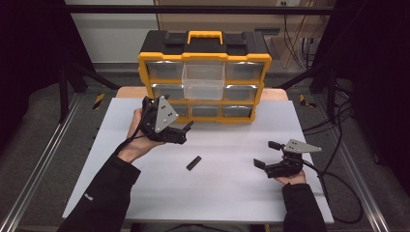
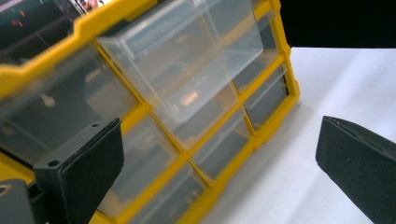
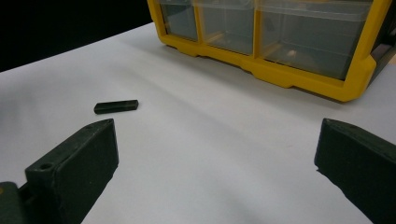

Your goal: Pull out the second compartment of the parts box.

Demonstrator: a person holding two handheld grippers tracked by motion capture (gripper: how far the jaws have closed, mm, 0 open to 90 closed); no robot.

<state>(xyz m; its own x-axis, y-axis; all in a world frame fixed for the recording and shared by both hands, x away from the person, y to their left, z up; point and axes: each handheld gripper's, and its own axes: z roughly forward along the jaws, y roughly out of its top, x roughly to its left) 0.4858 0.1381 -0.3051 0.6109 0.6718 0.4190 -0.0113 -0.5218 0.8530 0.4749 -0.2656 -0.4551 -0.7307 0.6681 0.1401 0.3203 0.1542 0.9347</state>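
1. White covers the table, the widest thing we see, with a person's two sleeved forearms coming in over its near edge.
2. A yellow and black cabinet of clear drawers stands at the table's far edge. Its top middle drawer is pulled out towards us, and it looks empty.
3. Our left gripper hangs just in front of the cabinet's lower left drawers, jaws spread wide with nothing between them.
4. Our right gripper rests low over the table's right side, likewise spread and empty, aimed left.
5. The smallest thing is a black bar, short, flat and rectangular. It lies alone on the bare white top, between the two grippers and well in front of the cabinet.
6. We judge the bar is meant for the open drawer. To pick it up well, we should turn one gripper to close across the bar's narrow sides, come down until the pads almost meet the table, then close squarely so it does not tilt or skid away.
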